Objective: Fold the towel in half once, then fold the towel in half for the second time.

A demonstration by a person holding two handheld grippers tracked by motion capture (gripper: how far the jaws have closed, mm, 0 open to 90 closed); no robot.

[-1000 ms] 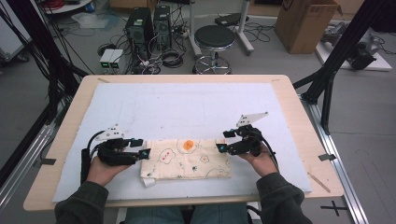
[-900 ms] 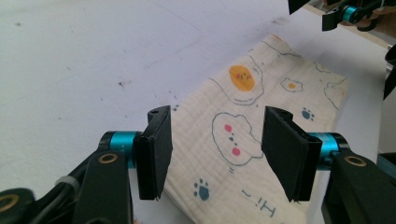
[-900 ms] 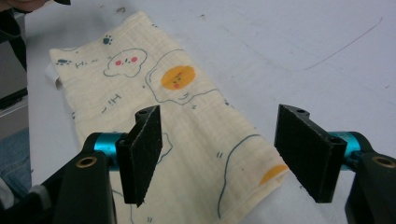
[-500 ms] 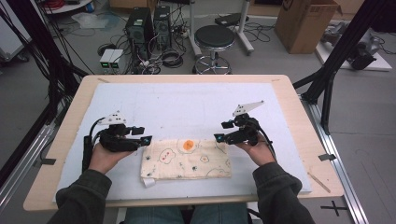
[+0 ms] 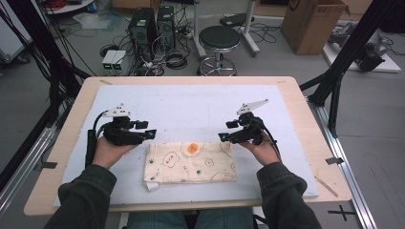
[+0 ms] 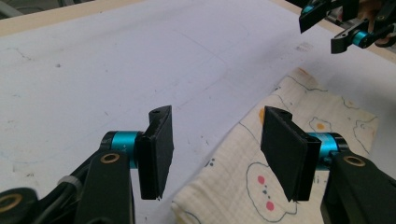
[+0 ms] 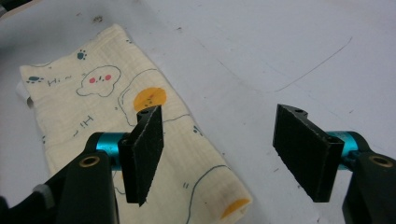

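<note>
A cream cloth [image 5: 191,162] printed with small cartoons and an orange dot lies folded flat on the white mat [image 5: 191,109], near the front edge. My left gripper [image 5: 149,135] hovers just off the cloth's left end, open, with nothing between its pads. In the left gripper view its jaws [image 6: 215,149] frame the cloth's edge [image 6: 280,154] below. My right gripper [image 5: 223,136] is at the cloth's upper right corner, also open and empty. The right gripper view has the cloth [image 7: 121,107] under the left pad [image 7: 144,149] and bare mat under the other.
The mat covers a wooden table [image 5: 305,119]. Beyond the far edge stand a black stool [image 5: 219,38], computer towers [image 5: 153,24] with cables, and a cardboard box [image 5: 315,19]. Black frame legs [image 5: 339,71] rise at both sides.
Both grippers have lifted off the cloth and drawn slightly apart and away from me. The cloth stays flat where it lay.
</note>
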